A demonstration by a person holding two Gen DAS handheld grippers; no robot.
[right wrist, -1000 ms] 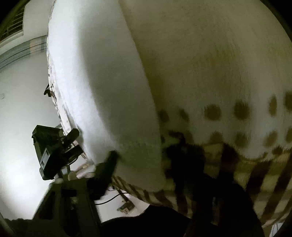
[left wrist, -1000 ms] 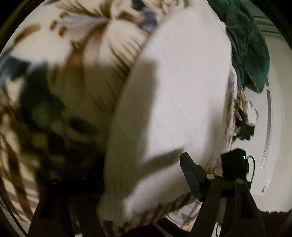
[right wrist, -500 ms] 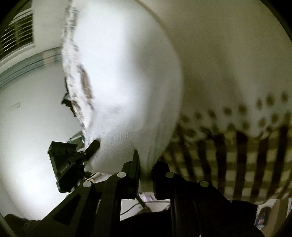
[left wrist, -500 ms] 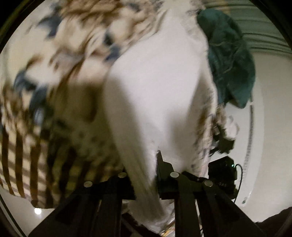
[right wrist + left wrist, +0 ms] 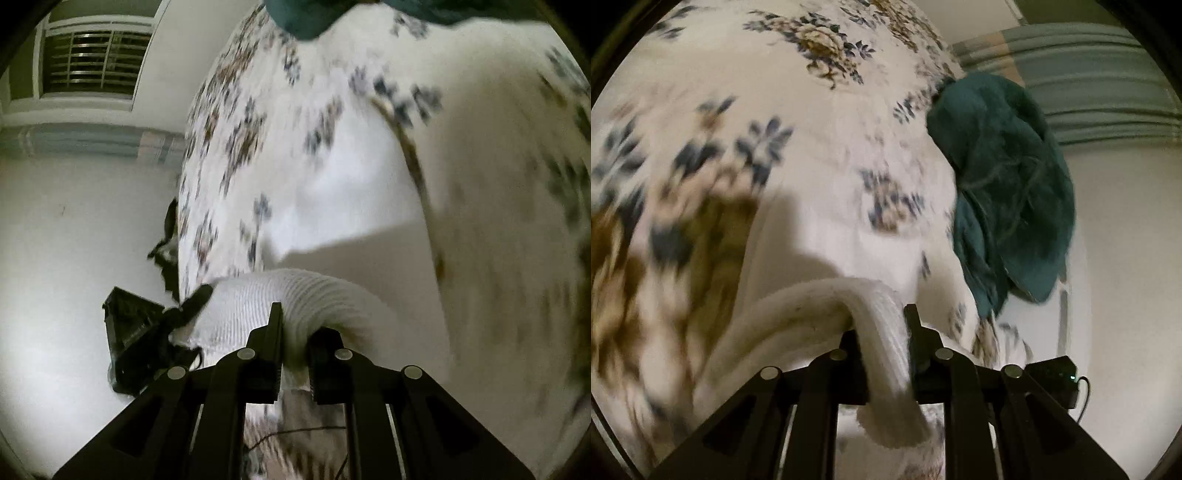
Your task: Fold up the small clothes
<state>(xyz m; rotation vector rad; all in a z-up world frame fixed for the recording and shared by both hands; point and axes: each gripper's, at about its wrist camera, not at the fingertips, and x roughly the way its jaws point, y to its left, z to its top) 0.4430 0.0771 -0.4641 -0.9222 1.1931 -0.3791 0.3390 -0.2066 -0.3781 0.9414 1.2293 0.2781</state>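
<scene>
Both grippers engaged. My left gripper (image 5: 882, 343) is clenched on an edge of the white ribbed garment (image 5: 812, 306); the cloth runs between the fingers and hangs out toward the camera, while the rest arcs away to the left. My right gripper (image 5: 295, 343) is likewise clenched on the same white garment (image 5: 295, 295), its ribbed edge bunched between the fingers. In the right wrist view the other gripper's black finger (image 5: 192, 299) shows at the garment's far corner, so I judge that I hold the piece by two corners, lifted above the bed with its floral cover (image 5: 812, 147). How high I cannot tell; the cover is motion-blurred in both views. A dark green cloth (image 5: 1008, 184) lies heaped at the bed's edge, well apart from the white piece and untouched. A black device (image 5: 1052, 376) sits beyond the bed on the floor side. Step in hand, as I read it: carrying the gripped edge over to make a fold, the fold not yet laid. Next move calls for lowering both corners together, level, onto the opposite edge of the garment so the layers line up, then releasing only once the cloth rests flat. Risk: the knit is soft and sags between the grips, so uneven travel would leave a skewed fold.
</scene>
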